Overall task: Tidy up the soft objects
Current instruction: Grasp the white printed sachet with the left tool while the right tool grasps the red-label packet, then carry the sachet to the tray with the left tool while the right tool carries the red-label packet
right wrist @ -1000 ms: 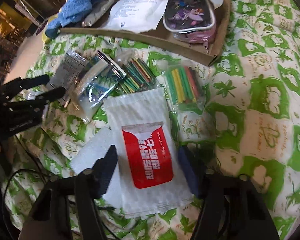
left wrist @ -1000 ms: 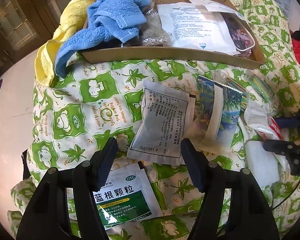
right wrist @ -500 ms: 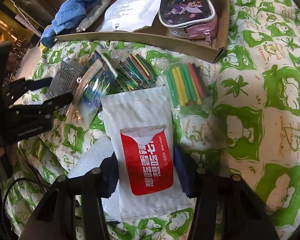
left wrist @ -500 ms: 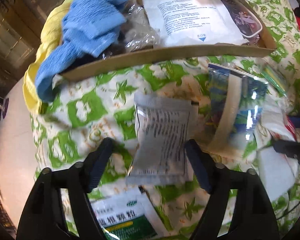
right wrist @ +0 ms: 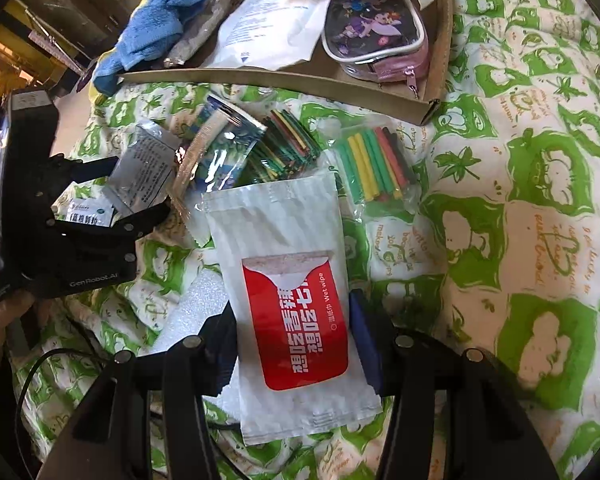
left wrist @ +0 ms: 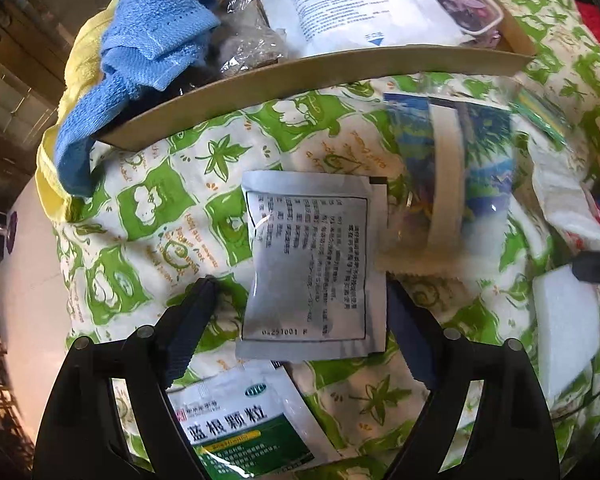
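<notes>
My left jaws (left wrist: 300, 312), just opened wide, straddle a silver sachet (left wrist: 308, 256) lying free on the green-print quilt (left wrist: 148, 208). My right jaws (right wrist: 292, 340) clamp a red-labelled wet-wipe pack (right wrist: 284, 280). At twelve o'clock sits the cardboard tray (left wrist: 300, 76), a blue towel (left wrist: 152, 48) draped over its left end.

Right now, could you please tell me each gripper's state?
Left gripper: open, just widened, silver foil sachet between jaws.
Right gripper: just closed on red-and-white plastic wet-wipe pack.
</notes>
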